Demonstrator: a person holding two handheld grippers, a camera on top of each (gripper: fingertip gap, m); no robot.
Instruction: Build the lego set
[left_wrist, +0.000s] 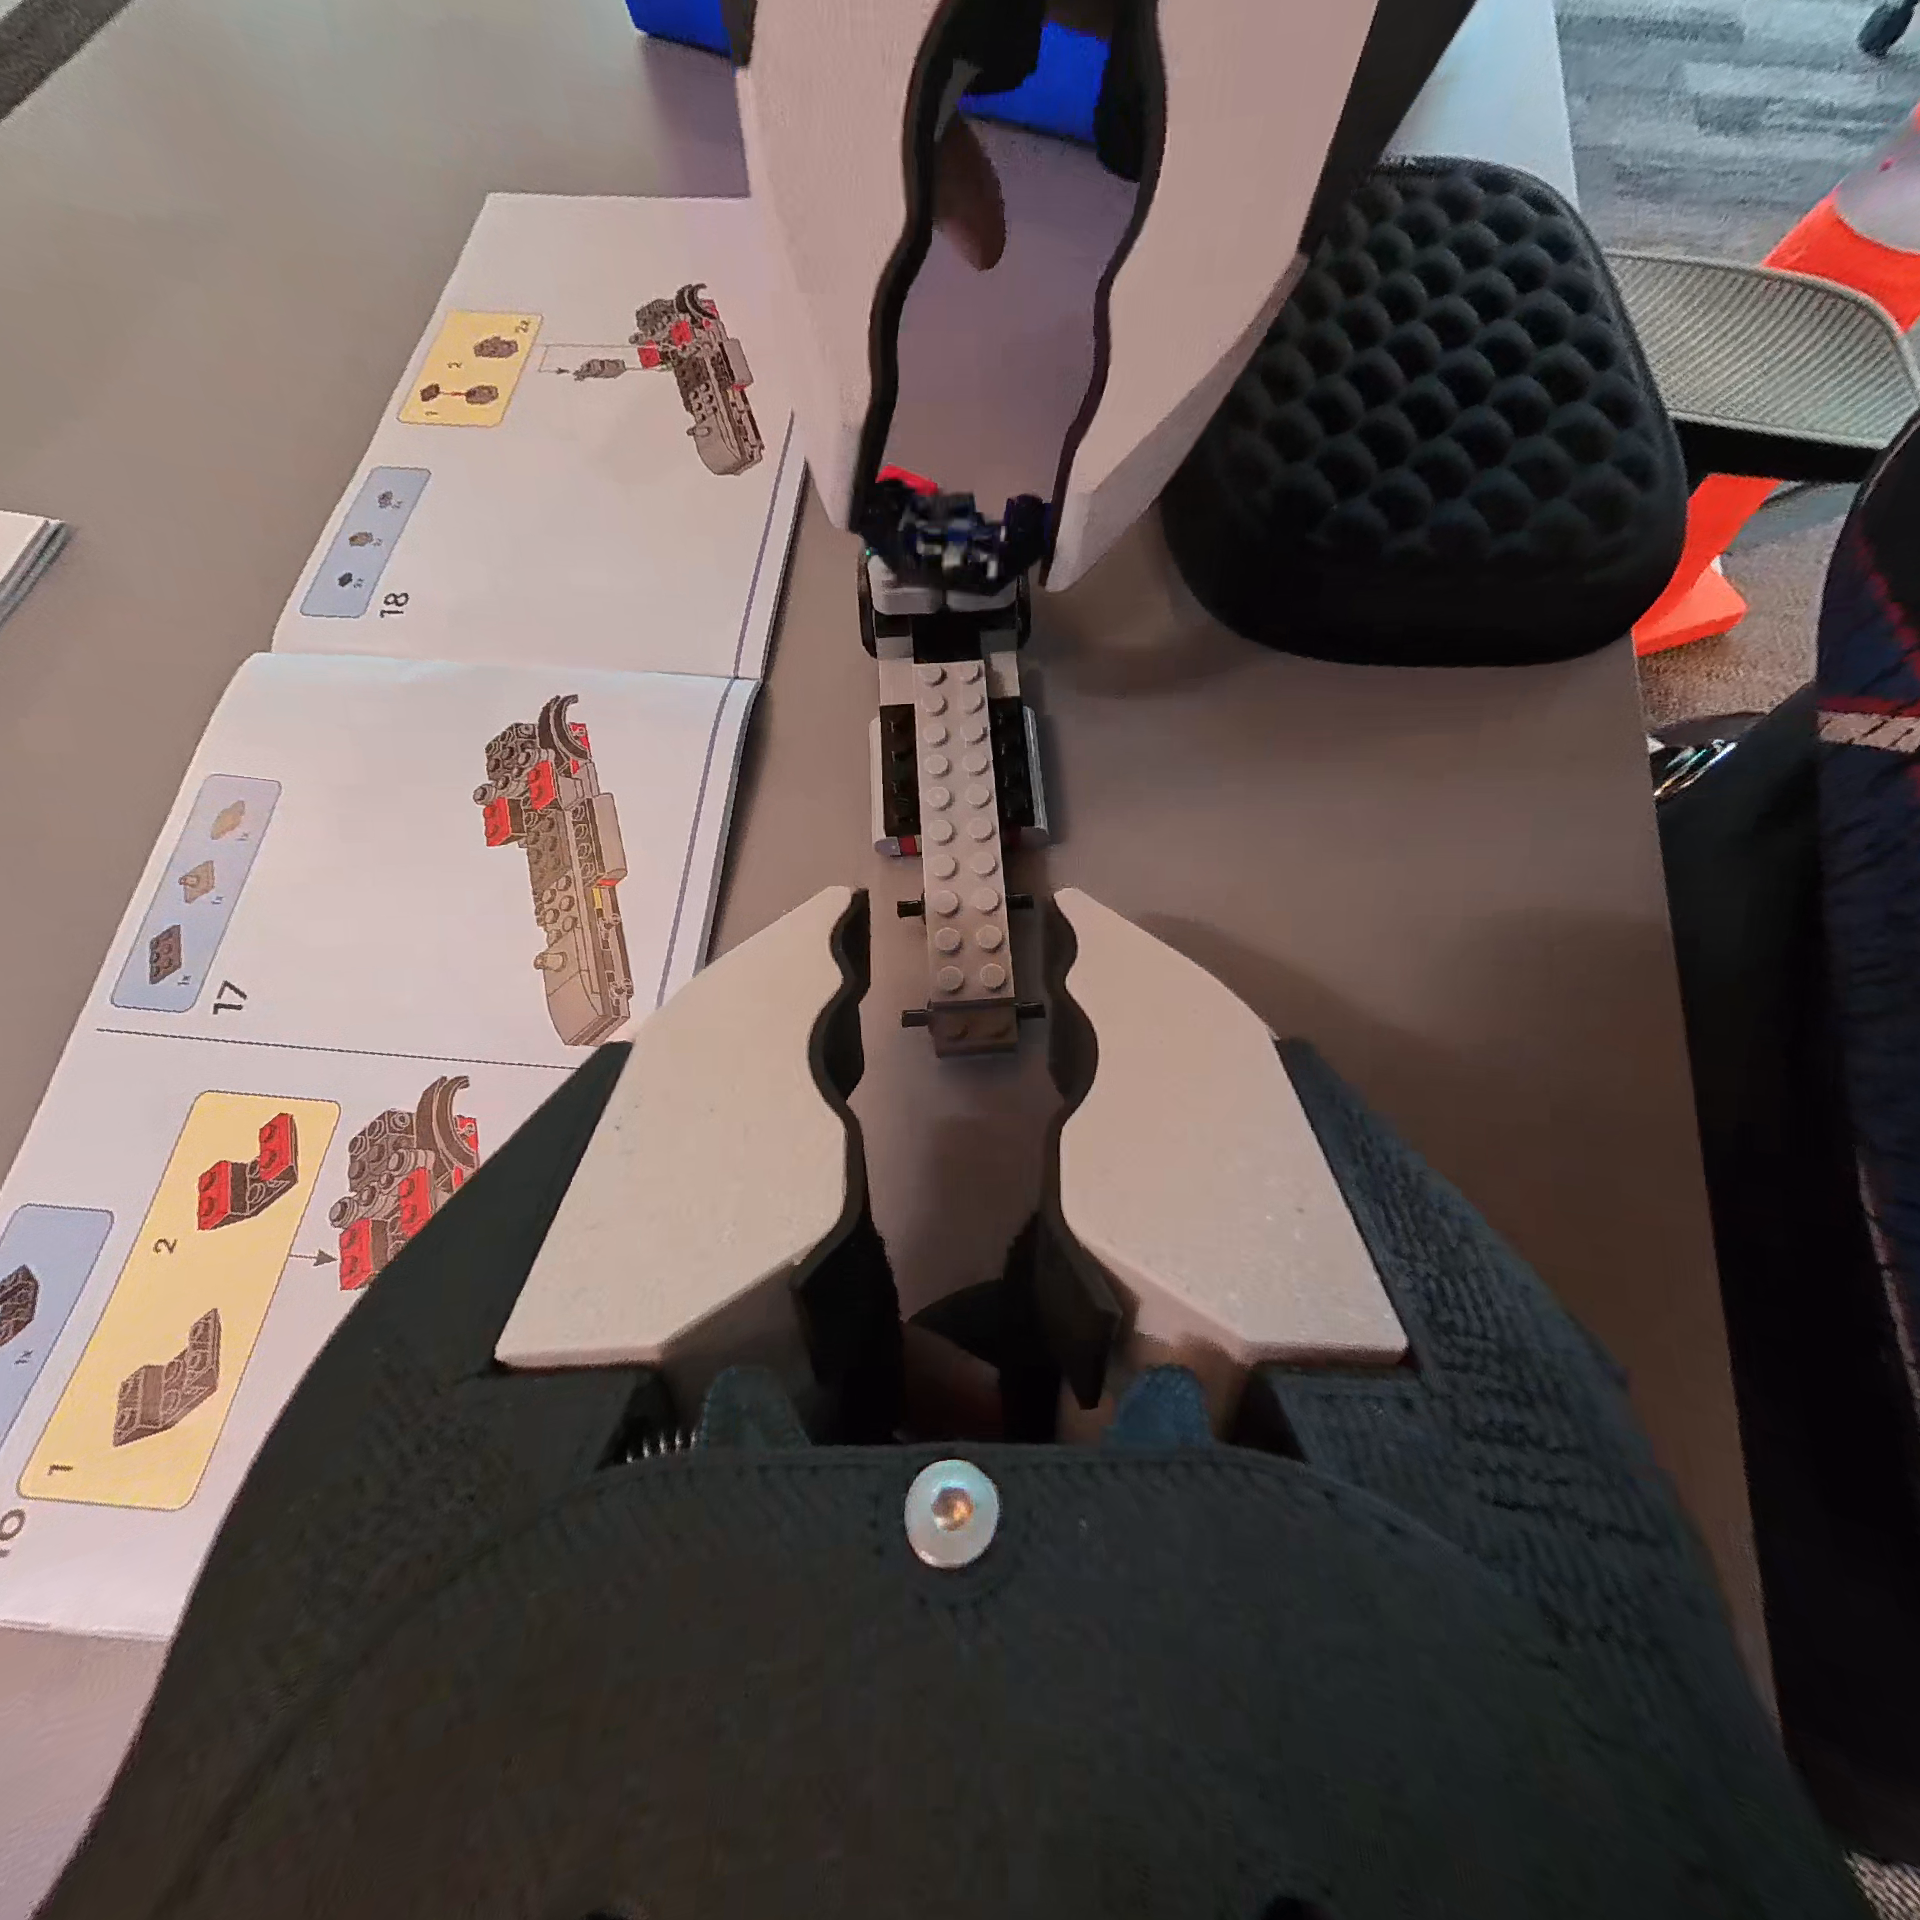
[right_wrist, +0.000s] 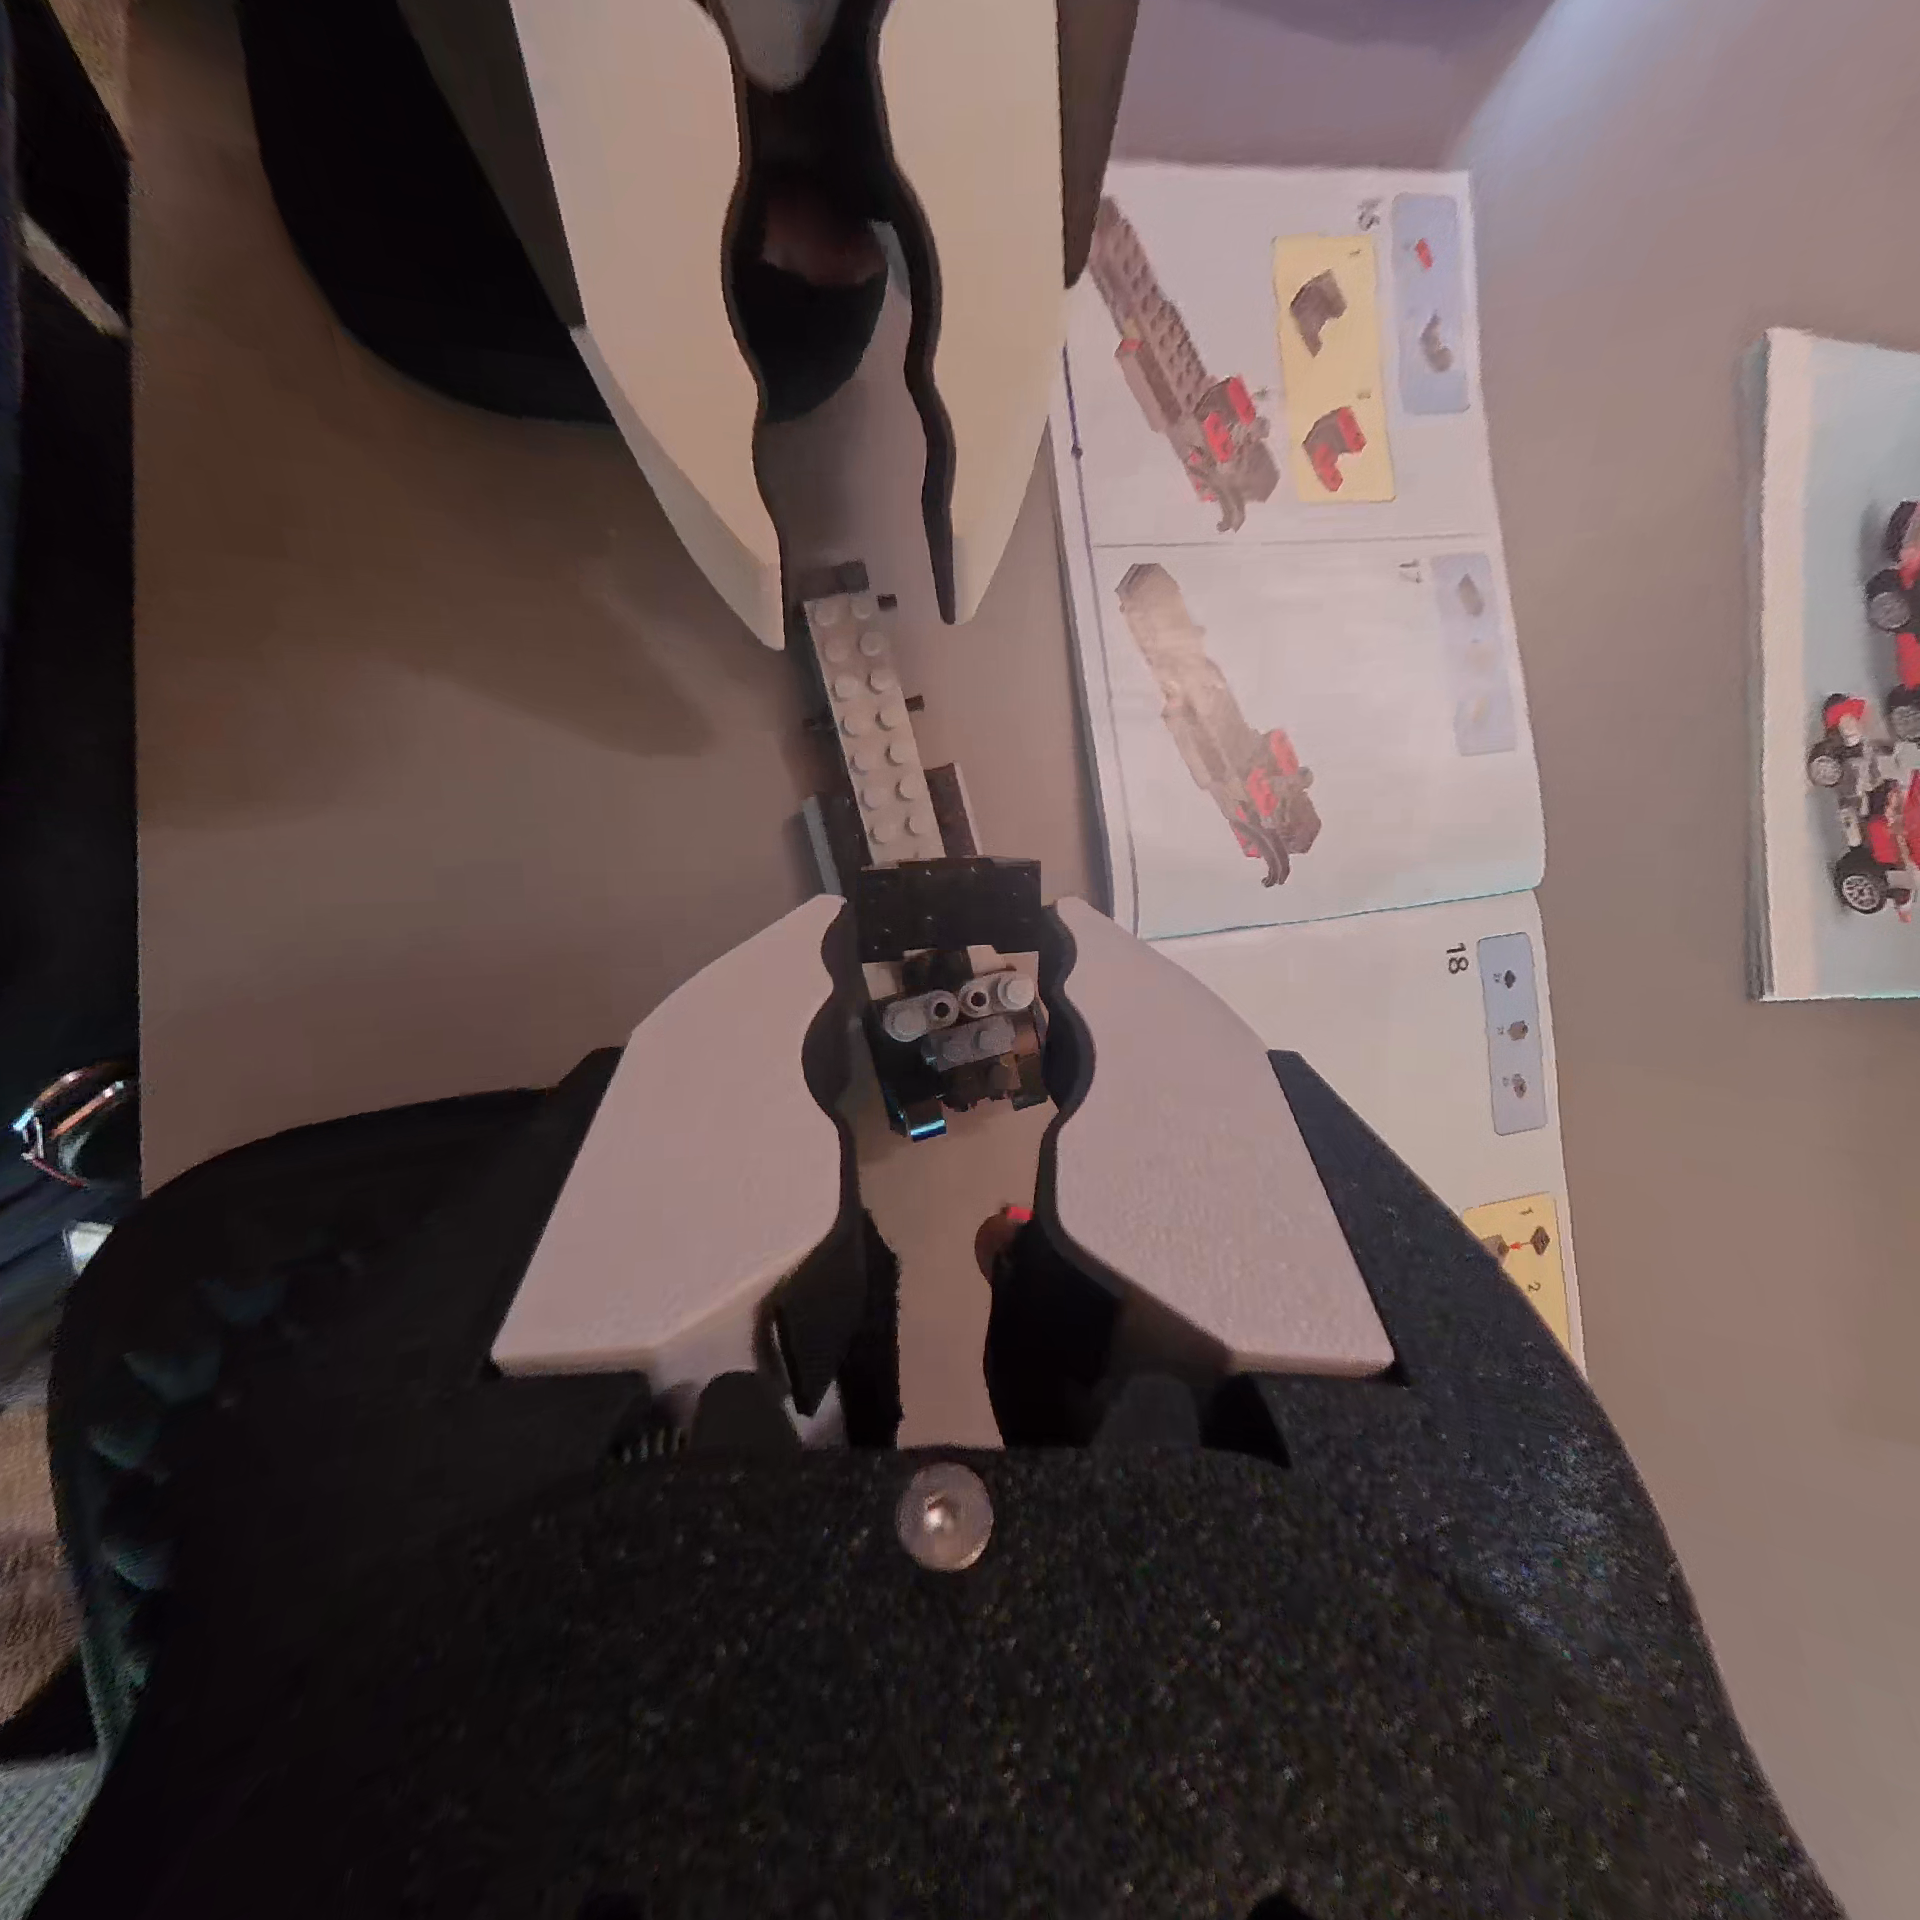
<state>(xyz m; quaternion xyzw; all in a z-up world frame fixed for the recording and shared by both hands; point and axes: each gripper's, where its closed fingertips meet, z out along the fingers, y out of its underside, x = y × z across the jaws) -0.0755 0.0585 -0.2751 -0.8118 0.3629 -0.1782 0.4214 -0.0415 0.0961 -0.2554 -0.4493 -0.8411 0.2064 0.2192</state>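
Observation:
A long lego chassis (left_wrist: 961, 790), a grey studded plate on black and white side pieces, lies on the grey table (left_wrist: 1299, 883). My left gripper (left_wrist: 956, 899) is open, with its fingers on either side of the chassis's near end and a gap on both sides. My right gripper (left_wrist: 956, 530) comes in from the far side and is shut on the chassis's other end, where dark and small grey pieces sit. In the right wrist view, my right gripper (right_wrist: 951, 920) clamps the black block of the chassis (right_wrist: 873, 727), and the left gripper (right_wrist: 868, 623) straddles its far tip.
An open instruction booklet (left_wrist: 499, 727) lies left of the chassis; it also shows in the right wrist view (right_wrist: 1299, 675). A second booklet with a car picture (right_wrist: 1839, 675) lies beyond it. A black quilted case (left_wrist: 1434, 416) sits at the table's right edge. An orange cone (left_wrist: 1704, 561) stands on the floor. The grippers' ends are close to 6 centimetres from one another. The black quilted case (left_wrist: 1434, 416) is about 12 centimetres from my right fingertips.

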